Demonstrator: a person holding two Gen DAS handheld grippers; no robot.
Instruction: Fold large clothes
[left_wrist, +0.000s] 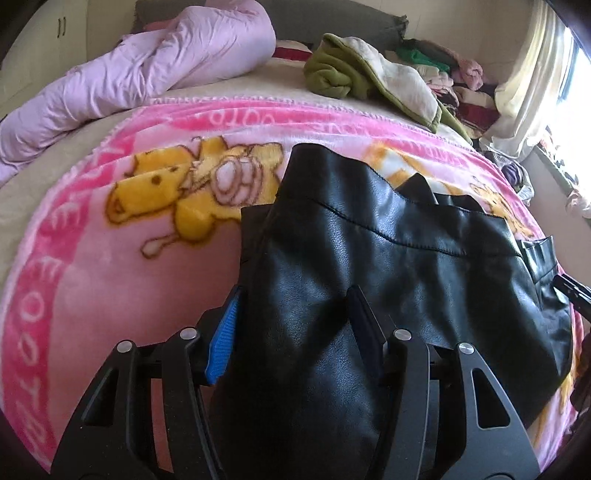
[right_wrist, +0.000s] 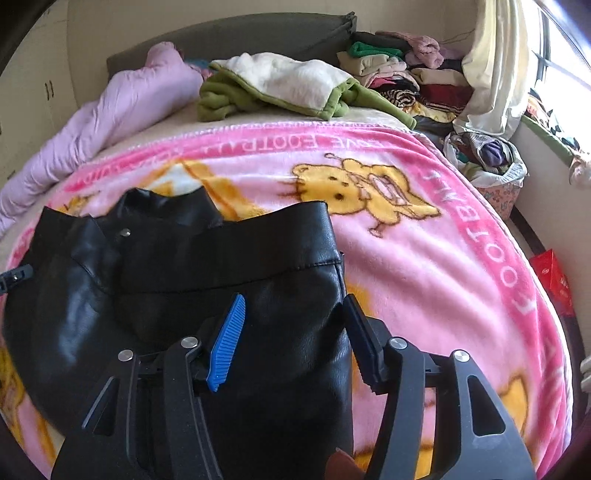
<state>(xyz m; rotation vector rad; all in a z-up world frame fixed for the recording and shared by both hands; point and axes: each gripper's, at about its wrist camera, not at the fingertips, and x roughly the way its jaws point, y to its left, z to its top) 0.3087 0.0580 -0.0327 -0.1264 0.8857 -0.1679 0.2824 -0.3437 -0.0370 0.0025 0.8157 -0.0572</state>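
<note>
A black leather jacket (left_wrist: 388, 266) lies on the pink cartoon blanket (left_wrist: 110, 266) on the bed. It also shows in the right wrist view (right_wrist: 184, 280), with its collar and a snap at the far side. My left gripper (left_wrist: 295, 314) is open, its jaws wide apart around the jacket's left part, which bulges up between them. My right gripper (right_wrist: 295, 325) is open too, its jaws straddling the jacket's right edge. The tip of the other gripper shows at the jacket's side edge in each view (left_wrist: 570, 286) (right_wrist: 14, 277).
A lilac duvet (left_wrist: 147, 74) lies bunched at the far left of the bed. A green and white fleece (right_wrist: 280, 88) lies at the far side. Stacked folded clothes (right_wrist: 413, 81) stand at the back right, with a curtain (right_wrist: 495, 66) and a bag of clothes (right_wrist: 491, 158) beside the bed.
</note>
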